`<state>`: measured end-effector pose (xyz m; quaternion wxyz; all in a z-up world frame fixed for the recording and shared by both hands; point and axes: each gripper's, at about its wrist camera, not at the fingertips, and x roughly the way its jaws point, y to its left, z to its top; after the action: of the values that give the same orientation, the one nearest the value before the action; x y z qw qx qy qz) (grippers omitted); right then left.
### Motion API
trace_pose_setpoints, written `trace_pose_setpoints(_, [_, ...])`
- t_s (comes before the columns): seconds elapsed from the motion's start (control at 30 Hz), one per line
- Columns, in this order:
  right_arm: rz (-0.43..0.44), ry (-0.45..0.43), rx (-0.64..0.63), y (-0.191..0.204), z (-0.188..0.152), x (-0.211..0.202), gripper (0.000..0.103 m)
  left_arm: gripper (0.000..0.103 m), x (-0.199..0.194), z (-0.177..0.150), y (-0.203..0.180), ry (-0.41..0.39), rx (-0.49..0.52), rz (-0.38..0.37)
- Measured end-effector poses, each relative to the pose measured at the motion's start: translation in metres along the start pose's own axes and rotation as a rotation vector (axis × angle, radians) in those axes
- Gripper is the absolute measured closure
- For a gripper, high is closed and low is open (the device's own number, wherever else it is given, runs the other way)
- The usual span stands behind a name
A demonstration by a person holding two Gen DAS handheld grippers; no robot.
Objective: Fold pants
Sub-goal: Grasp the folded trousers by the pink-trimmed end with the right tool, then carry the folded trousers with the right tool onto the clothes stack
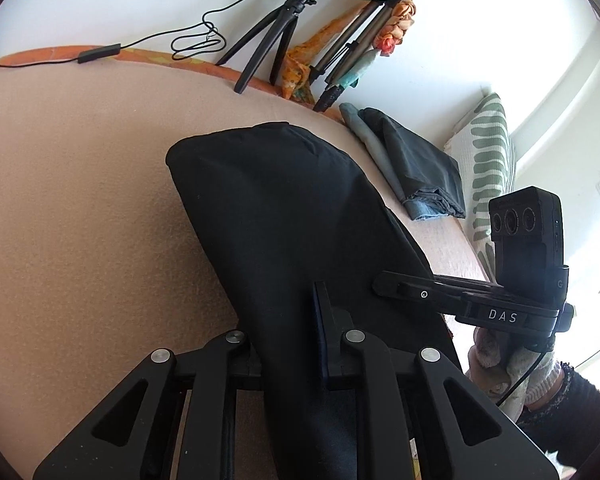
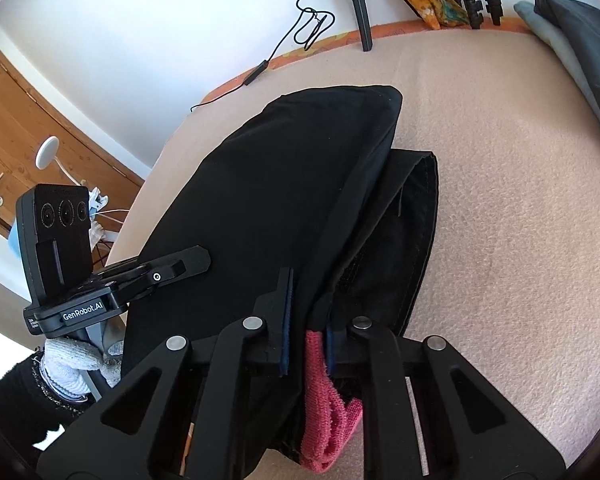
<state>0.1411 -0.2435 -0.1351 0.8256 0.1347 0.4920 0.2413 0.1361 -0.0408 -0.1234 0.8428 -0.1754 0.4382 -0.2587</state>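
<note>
Left wrist view — black pants stretching lengthwise away, left gripper and right gripper pinching them

- Our left gripper is matte black, with flat linkage arms pierced by triangular cut-outs and pinned with round silver rivets.
- Its fingers carry dark blue pads on their inner faces.
- Our right gripper has the same black linkage, silver rivets and blue pads.
- In the left wrist view its body reads "DAS" in white, under a black camera block with three round lenses.
- In the right wrist view, the left one reads "GenRobot.AI".
- Our right hand and left hand wear grey-white knit gloves over black sleeves.
</note>
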Motion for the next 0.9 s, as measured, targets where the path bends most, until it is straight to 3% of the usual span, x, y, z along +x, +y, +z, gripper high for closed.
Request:
trace_pose_setpoints(0.3, [-0.076, -0.08, -0.082, 0.011, 0.003, -0.048, 0.09, 0.089, -0.005, 0.012, -0.05, -0.041, 0.106, -0.043])
trace_pose_setpoints(0.9, [-0.276, -0.248, -0.086, -0.065, 0.032, -0.184, 0.09, 0.089, 0.07, 0.077, -0.189, -0.087, 0.304, -0.167])
